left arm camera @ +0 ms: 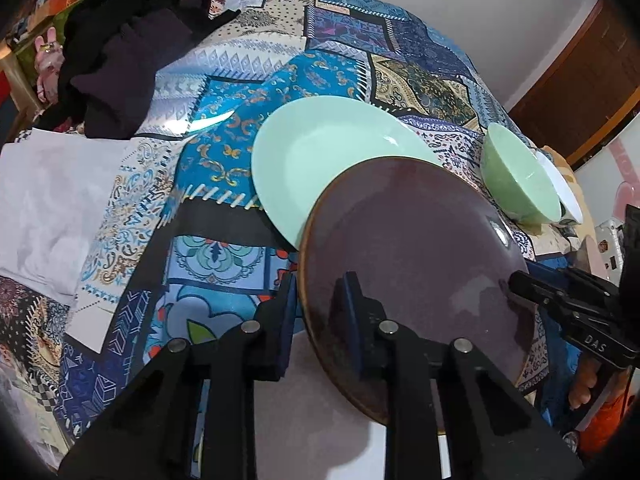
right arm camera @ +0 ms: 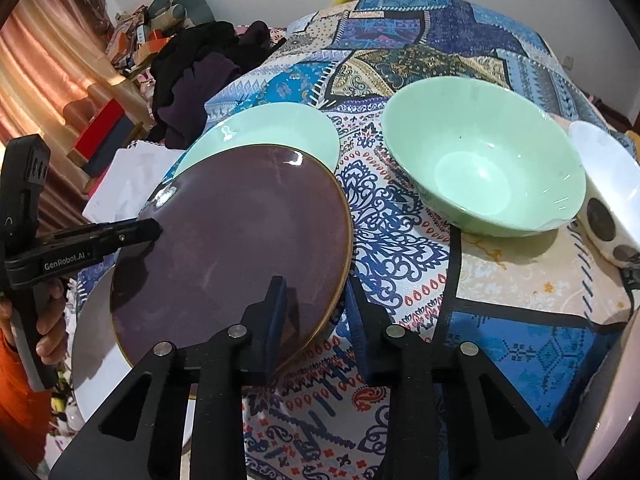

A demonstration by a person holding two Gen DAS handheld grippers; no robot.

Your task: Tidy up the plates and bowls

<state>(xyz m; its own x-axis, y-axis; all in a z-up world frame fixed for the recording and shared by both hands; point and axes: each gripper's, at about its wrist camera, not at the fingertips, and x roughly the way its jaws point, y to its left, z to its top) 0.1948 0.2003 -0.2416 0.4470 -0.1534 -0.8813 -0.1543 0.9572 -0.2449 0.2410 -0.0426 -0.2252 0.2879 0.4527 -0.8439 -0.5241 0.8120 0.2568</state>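
A: How do I carry this step off well?

B: You have the round dark purple glazed plate pinched at opposite edges, so lift both hands together and keep it level. It overlaps the near rim of the pale green ceramic plate, so clear that rim before you move sideways.

A: Where does it sit in the jaws?

B: Your left gripper is nearly closed on the plate's left rim, one pad on top and one underneath. Your right gripper is likewise clamped on its right rim. Farther right, the light green ceramic bowl and the white spotted bowl stand apart on the patterned blue tablecloth.
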